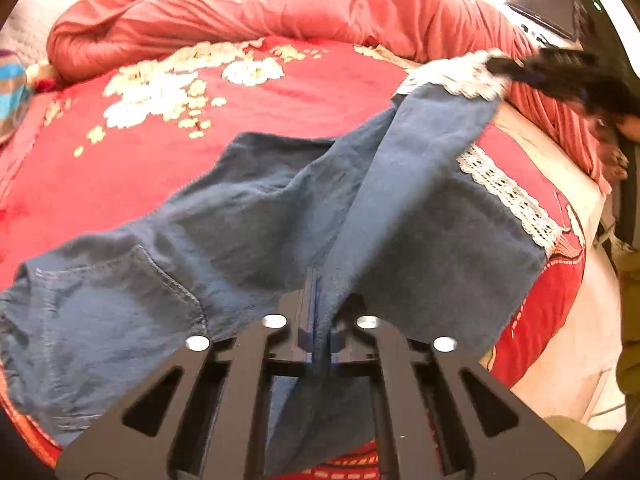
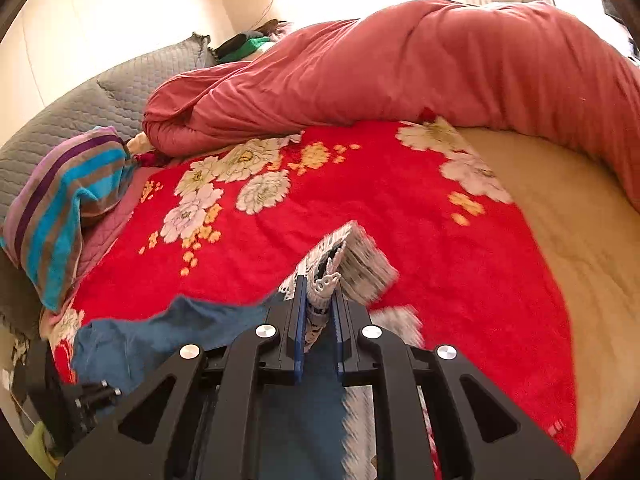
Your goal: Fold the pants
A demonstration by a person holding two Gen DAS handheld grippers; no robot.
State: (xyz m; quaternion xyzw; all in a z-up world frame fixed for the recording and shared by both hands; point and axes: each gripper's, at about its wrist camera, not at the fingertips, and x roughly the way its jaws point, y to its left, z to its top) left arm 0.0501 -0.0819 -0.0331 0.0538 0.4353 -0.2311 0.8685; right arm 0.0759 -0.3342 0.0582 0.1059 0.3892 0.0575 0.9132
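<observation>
- left gripper (image 1: 318,312) is clamping the blue pants (image 1: 248,216) along a seam, jaws closed tight on the denim, fabric bunching up between them
- pants are lying spread across the red floral blanket (image 1: 280,92) on the bed; pocket side is sitting low left in the left wrist view, one leg is stretching away up-right
- that leg's lace cuff (image 1: 452,72) is being held off the blanket by the right gripper, which is showing blurred and dark at the far end
- second lace cuff (image 1: 508,196) is resting on the blanket near the bed's right edge
- right gripper (image 2: 320,312) is pinching the lace cuff, jaws closed on it, lace sticking up past the fingertips, motion blur on the trim
- pink duvet (image 2: 400,72) is lying bunched along the far side; striped towel (image 2: 60,208) is sitting at the left by the grey quilted pillow (image 2: 92,112)
</observation>
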